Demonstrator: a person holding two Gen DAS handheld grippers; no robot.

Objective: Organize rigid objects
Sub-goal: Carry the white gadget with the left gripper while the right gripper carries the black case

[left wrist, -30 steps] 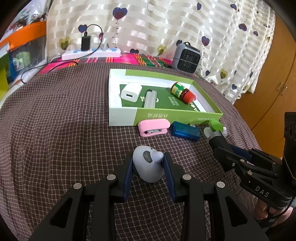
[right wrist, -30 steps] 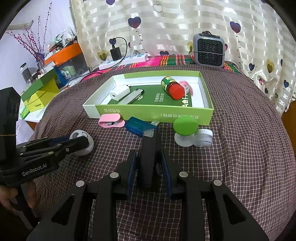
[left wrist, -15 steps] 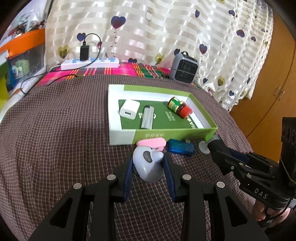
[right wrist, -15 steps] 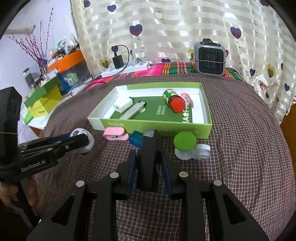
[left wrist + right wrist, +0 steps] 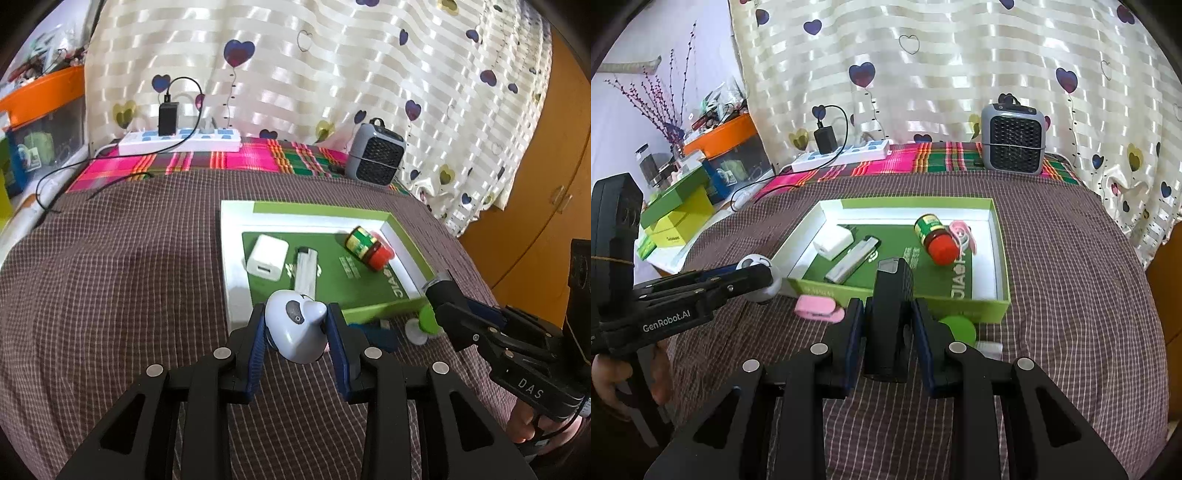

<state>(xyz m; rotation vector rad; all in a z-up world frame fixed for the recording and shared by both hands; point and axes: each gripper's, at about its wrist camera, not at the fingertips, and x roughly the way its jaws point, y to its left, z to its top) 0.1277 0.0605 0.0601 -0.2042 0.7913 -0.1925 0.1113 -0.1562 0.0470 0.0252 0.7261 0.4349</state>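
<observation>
The right tool [image 5: 888, 332] squeezes a black box [image 5: 891, 295] pointing up-frame; the left tool [image 5: 297, 332] squeezes a round toy [image 5: 295, 325].

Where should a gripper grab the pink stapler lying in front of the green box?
Judging by its pose, grip the pink stapler across its narrow width, coming from above. It lies flat on the cloth with its long side along the green box wall, open only from above.
</observation>
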